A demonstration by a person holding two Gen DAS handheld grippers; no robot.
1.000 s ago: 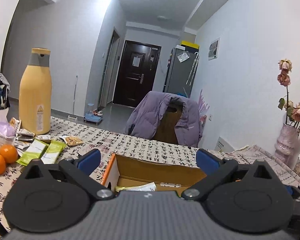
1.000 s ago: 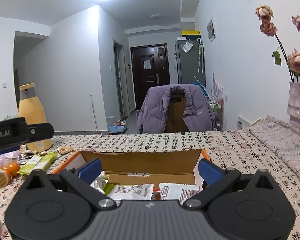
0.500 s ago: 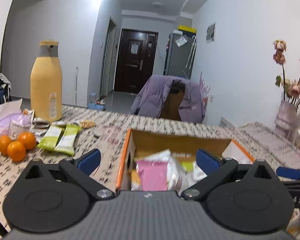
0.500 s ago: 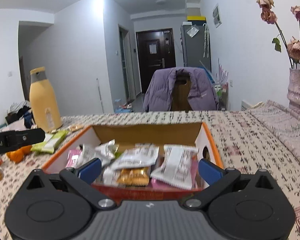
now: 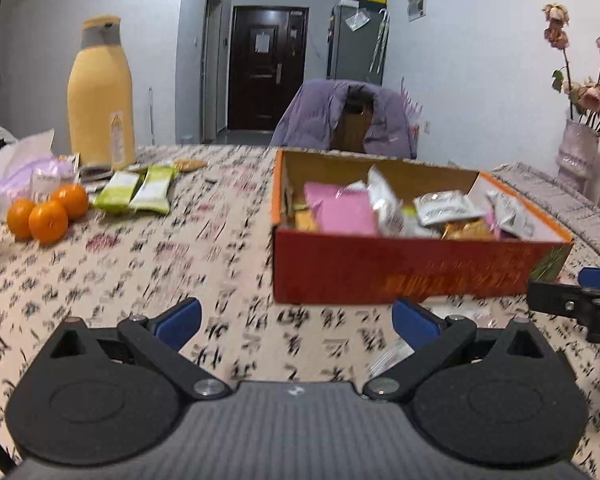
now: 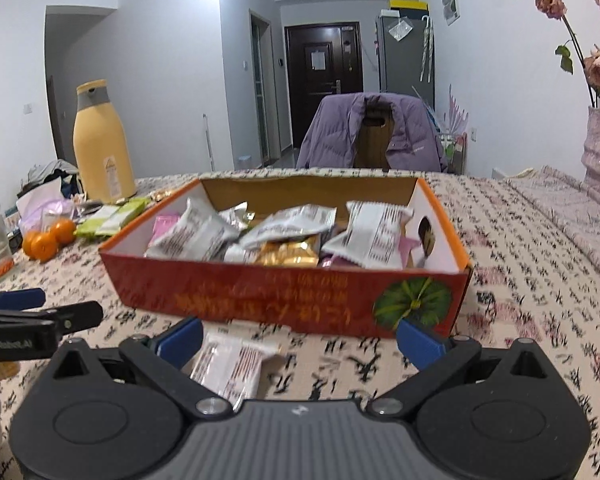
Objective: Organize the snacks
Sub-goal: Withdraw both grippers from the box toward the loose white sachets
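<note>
Grippers, two: we are holding our left gripper (image 5: 296, 322) and right gripper (image 6: 300, 338) with tongs spread apart, both empty. One red snack box (image 6: 284, 292) is sitting mid-table; one white packet (image 6: 230, 364) is lying just before it, with three oranges (image 5: 48, 214) and two green packets (image 5: 134, 194) lying leftward.

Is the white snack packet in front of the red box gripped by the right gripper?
No. The white snack packet lies flat on the tablecloth between the open fingers of the right gripper, untouched.

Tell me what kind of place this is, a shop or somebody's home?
Most likely a home, an apartment dining area. A table with a printed cloth holds a snack box and oranges, a purple jacket hangs over a chair, and a fridge stands by the entrance door.
</note>
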